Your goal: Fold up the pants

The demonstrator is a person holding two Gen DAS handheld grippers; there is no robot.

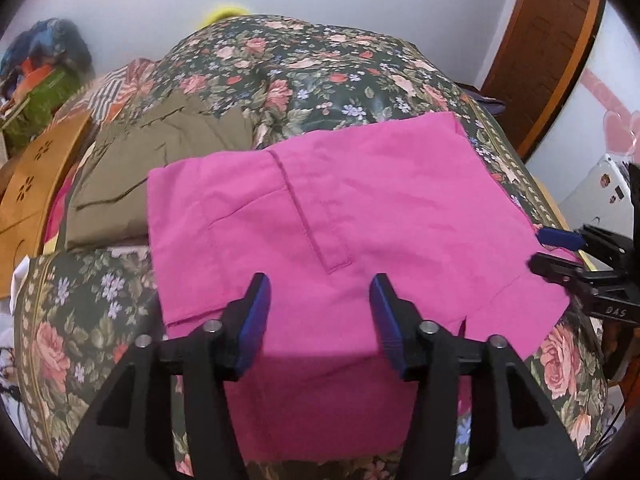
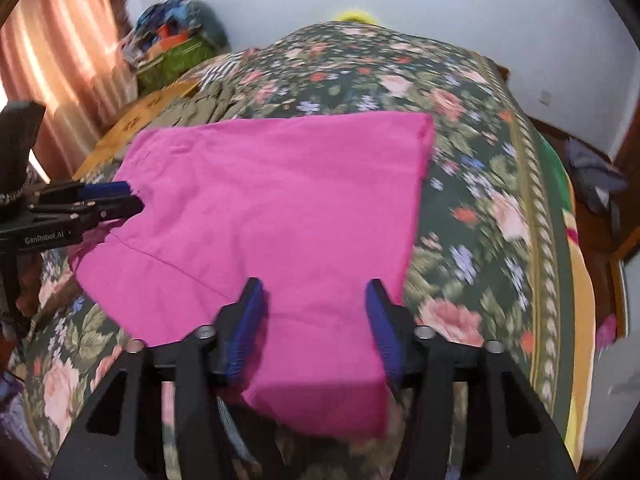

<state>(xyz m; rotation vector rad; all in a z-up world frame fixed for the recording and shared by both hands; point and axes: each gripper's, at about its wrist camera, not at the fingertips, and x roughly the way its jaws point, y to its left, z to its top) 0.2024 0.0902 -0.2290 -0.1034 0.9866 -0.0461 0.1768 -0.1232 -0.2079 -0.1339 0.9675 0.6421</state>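
The pink pants [image 1: 340, 220] are lying folded into a flat block on the floral bedspread [image 1: 320, 72], their near edge hanging over the near side of the bed and an olive garment [image 1: 160, 168] lying just beside them on the far left. The left gripper [image 1: 320, 312] and the right gripper [image 2: 316, 312] are both standing with jaws apart over that near edge, nothing pressed between their pads. A fold looks just laid down; the next move is probably calling for a fresh grasp of one side edge to fold the block across, or smoothing it.

Both hand-held grippers [image 1: 320, 300] [image 2: 314, 304] agape, empty
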